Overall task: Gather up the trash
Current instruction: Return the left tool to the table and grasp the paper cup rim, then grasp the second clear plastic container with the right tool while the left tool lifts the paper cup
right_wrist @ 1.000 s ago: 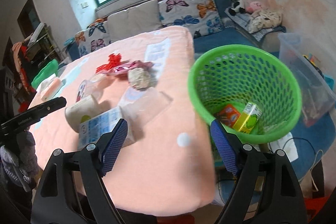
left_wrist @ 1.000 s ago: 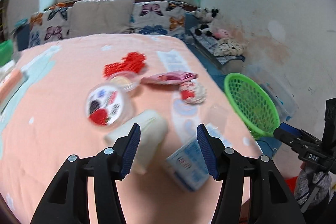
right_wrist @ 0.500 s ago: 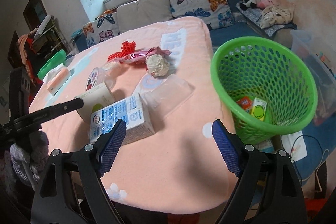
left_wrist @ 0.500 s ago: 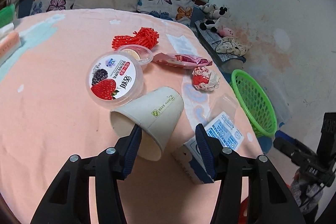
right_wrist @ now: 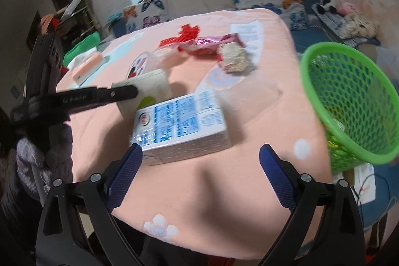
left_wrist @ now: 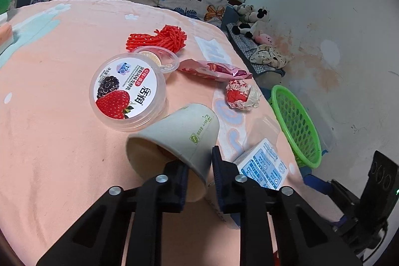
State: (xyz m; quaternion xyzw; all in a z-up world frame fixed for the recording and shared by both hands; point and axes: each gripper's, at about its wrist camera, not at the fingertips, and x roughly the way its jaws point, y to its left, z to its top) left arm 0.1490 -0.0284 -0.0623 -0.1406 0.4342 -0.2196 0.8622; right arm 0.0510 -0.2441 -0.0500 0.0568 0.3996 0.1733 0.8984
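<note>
A paper cup (left_wrist: 179,131) lies on its side on the peach cloth, mouth toward me. My left gripper (left_wrist: 200,171) is closing, with the cup's rim wall pinched between its pads: one finger inside the mouth, one outside. From the right wrist view, that gripper's finger (right_wrist: 124,91) reaches across to the cup (right_wrist: 152,86). A blue-and-white milk carton (right_wrist: 182,121) lies flat just beyond my right gripper (right_wrist: 199,156), whose jaws are opening wide with nothing between them. The green mesh basket (right_wrist: 349,96) stands off the table's right edge with some packets inside.
On the cloth (left_wrist: 62,141) lie a berry yogurt tub (left_wrist: 127,89), a small clear cup (left_wrist: 157,56), red foam net (left_wrist: 159,39), a pink wrapper (left_wrist: 214,69), a crumpled wrapper (left_wrist: 242,96) and a clear plastic cup (left_wrist: 264,126). A sofa with cushions stands behind.
The left gripper dropped toward the paper cup and its jaws narrowed onto the rim. The right gripper swung left from the basket toward the milk carton, jaws widening.
</note>
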